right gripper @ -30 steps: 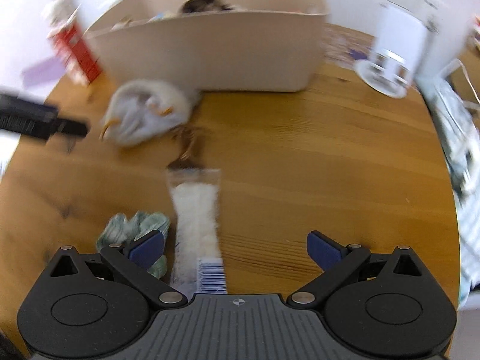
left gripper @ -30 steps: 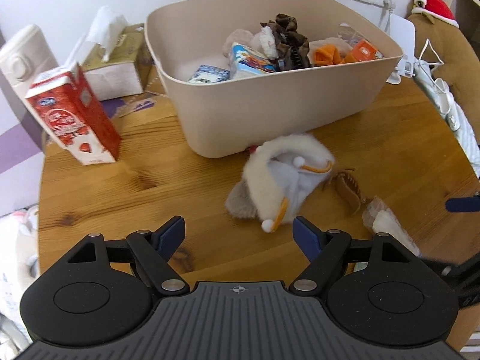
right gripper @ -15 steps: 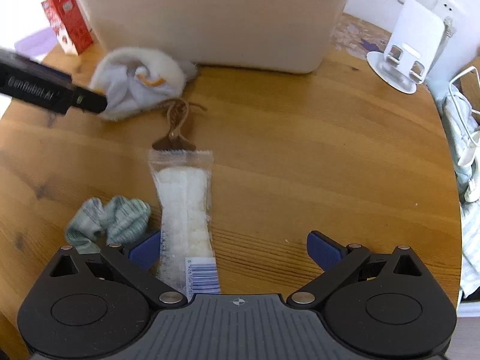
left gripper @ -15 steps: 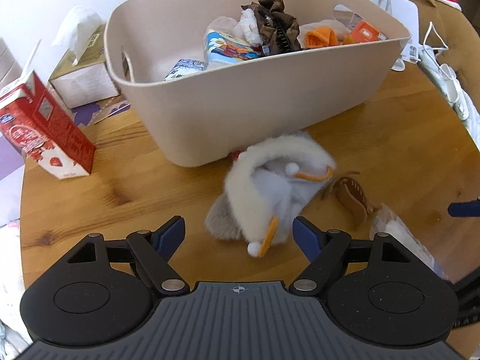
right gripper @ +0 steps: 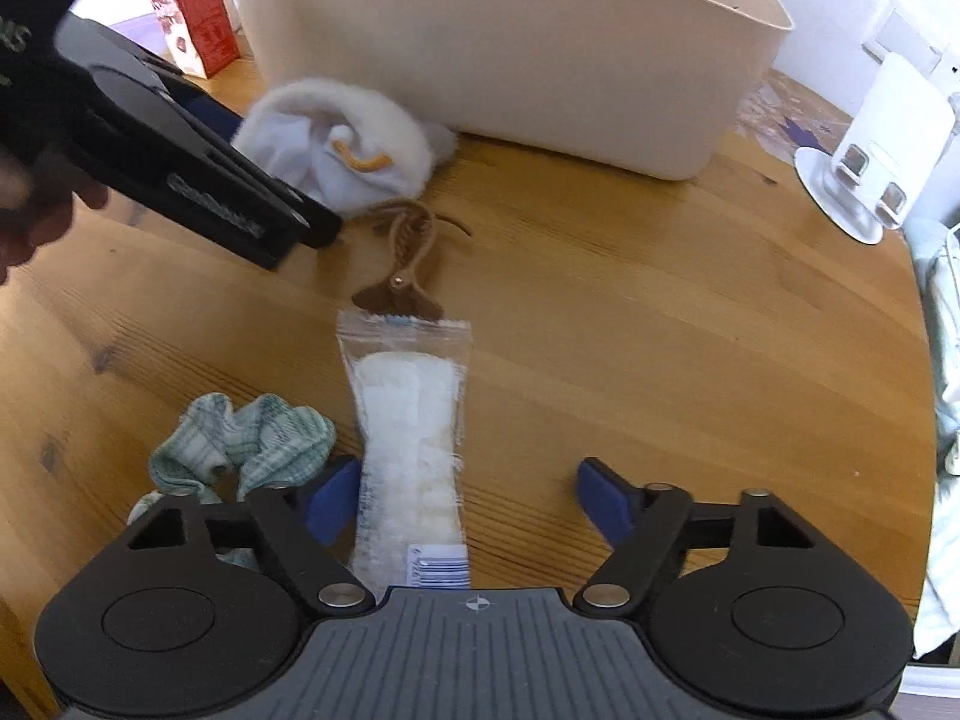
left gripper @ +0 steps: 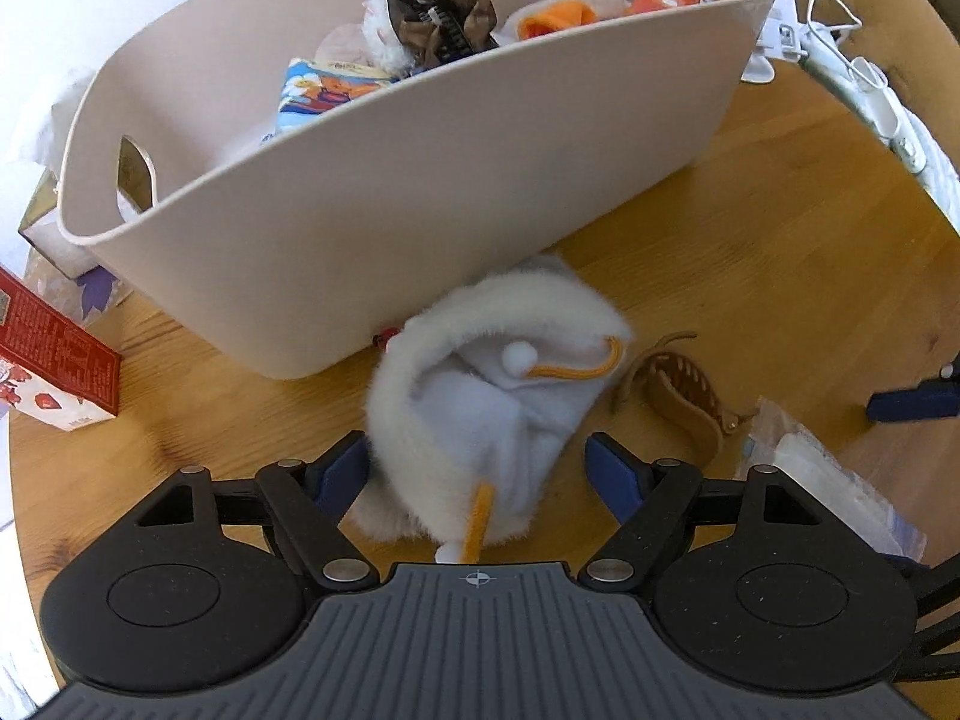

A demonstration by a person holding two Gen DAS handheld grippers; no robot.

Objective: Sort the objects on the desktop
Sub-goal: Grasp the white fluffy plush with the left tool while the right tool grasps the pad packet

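From the left wrist view, your left hand-held gripper (left gripper: 477, 471) is spread wide with the fluffy white hat (left gripper: 492, 396) sitting between its fingers, not yet pinched. The hat lies on the counter (left gripper: 780, 252) just in front of the beige bin (left gripper: 420, 180), likely so it can be lifted over that near wall to join the sorted items inside. The wall rises steeply over the hat, so you will probably need to lift clear before moving forward. A tan leather pouch (left gripper: 678, 390) lies just beside the hat.

From the right wrist view, your right hand-held gripper (right gripper: 468, 498) is released, empty, with a clear packet of white pads (right gripper: 411, 420) between its fingers. A green scrunchie (right gripper: 240, 444) lies just beside the packet; on the packet's other side, bare counter leaves room.
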